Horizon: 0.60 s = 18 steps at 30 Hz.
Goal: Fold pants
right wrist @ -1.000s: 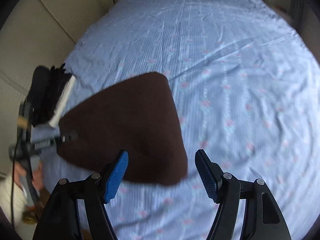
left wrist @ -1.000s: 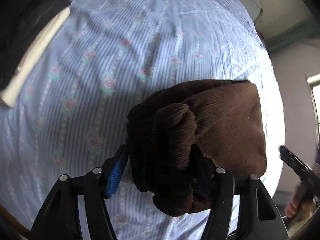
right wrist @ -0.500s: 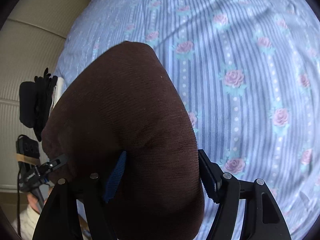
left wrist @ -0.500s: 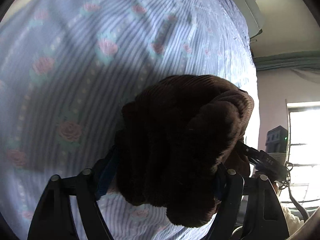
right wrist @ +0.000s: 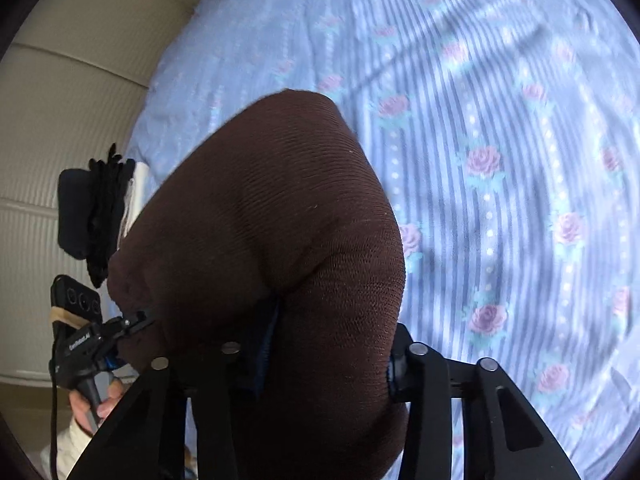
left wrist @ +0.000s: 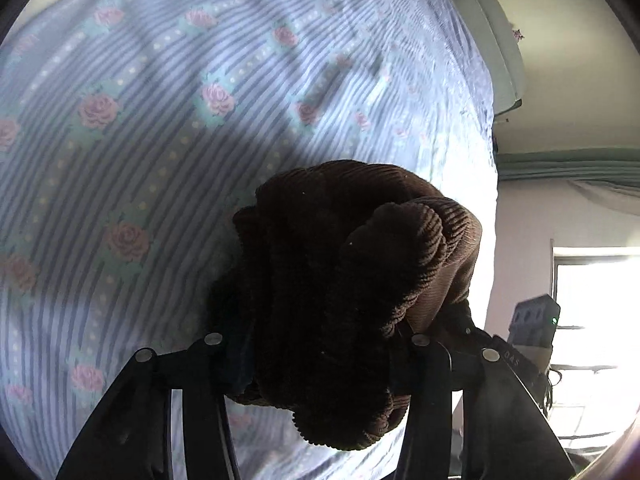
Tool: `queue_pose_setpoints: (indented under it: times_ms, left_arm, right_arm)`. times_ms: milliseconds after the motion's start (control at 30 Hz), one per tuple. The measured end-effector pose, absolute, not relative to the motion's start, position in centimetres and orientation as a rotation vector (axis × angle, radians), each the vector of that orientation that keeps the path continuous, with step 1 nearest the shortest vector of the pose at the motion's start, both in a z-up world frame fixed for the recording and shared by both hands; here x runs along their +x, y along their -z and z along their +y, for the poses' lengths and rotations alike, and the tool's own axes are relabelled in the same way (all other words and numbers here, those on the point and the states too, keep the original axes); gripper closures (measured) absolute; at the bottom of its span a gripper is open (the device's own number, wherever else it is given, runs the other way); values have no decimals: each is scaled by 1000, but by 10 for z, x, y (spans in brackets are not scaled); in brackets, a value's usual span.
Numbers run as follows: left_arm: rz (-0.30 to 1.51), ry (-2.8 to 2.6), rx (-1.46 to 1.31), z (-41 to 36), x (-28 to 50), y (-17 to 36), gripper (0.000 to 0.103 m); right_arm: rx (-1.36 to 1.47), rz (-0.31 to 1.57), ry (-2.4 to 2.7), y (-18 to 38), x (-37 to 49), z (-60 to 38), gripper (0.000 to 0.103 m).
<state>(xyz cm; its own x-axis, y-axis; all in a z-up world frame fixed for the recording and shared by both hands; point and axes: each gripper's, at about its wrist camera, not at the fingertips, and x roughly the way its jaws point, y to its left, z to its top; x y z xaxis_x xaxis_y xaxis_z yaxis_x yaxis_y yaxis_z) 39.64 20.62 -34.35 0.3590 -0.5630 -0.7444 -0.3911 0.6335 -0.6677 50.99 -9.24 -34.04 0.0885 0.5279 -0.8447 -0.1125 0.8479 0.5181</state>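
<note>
Ribbed matt corduroy pants (left wrist: pixel 348 280) on smooth cotton bedsheet (left wrist: pixel 160 120)

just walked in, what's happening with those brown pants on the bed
A person with a two-finger gripper in each hand is folding dark brown corduroy pants on a bed with a blue striped, rose-print sheet. The left gripper and right gripper are each closing on a bunched part of the fabric, which sits between their jaws.
</note>
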Motion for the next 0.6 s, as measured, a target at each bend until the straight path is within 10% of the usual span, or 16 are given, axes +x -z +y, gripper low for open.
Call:
queue_pose_setpoints:
  times_ms: [600]
  left_arm:
    - [1046, 160, -727, 139, 305, 173, 57]
  right_arm:
    - [278, 1144, -533, 166, 390, -140, 65]
